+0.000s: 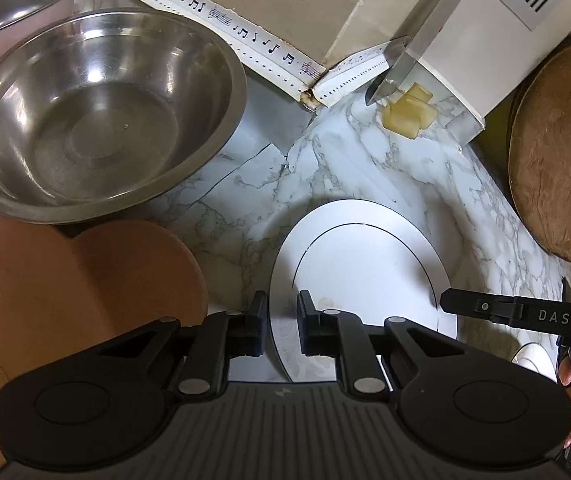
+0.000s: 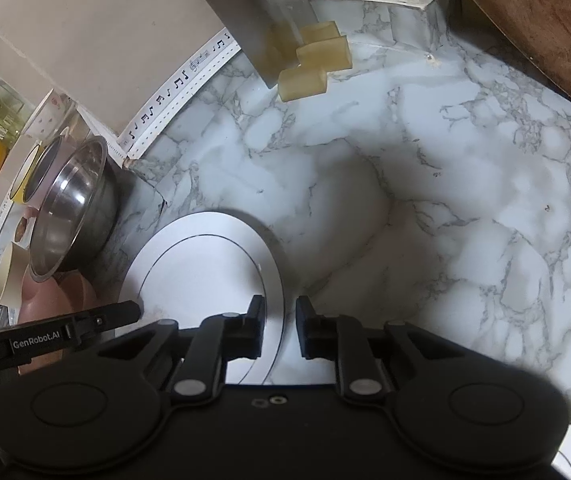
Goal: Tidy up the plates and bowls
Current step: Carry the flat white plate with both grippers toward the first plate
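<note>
Two grippers, left gripper [image 1: 281, 314] & right gripper [image 2: 280, 320], each clamped on opp. rims of white plate [image 1: 365, 264], prob. for level lift. Steel bowl [image 1: 97, 108] far left, untouched.

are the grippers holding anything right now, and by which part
Both are shut on the white plate: the left gripper pinches its left rim, the right gripper its right rim.

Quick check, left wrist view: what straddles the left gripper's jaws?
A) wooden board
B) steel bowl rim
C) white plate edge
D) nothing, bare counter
C: the left gripper has its jaws on either side of the white plate's near-left rim, while the steel bowl sits apart at upper left and the wooden board leans at far right.
</note>
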The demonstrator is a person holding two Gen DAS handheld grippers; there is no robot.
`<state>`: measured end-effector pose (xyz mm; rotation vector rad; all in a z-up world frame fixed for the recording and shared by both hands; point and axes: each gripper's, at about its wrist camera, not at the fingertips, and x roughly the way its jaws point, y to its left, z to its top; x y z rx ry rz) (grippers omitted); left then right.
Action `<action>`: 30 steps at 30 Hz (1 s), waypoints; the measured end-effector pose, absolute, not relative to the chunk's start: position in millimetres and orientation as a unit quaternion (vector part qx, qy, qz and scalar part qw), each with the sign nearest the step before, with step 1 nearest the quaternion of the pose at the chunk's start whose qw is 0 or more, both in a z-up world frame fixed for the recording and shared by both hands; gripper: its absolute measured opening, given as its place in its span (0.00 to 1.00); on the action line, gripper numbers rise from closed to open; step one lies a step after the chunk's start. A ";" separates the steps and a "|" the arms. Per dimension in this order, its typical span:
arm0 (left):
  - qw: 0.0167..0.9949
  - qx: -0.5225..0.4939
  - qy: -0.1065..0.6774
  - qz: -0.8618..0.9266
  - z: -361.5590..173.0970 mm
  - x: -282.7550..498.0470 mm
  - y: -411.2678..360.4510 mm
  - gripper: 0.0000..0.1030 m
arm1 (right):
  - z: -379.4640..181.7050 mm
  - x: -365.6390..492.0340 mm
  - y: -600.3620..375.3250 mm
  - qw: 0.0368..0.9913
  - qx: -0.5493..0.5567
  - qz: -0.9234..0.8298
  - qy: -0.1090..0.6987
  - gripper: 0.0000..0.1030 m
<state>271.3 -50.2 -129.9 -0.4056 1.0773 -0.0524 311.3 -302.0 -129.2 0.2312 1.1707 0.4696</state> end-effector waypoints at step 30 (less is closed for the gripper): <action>0.845 -0.176 0.496 -0.096 -104.8 263.1 -60.5 0.08 | -106.2 275.0 -327.5 0.812 0.146 0.180 0.535 0.07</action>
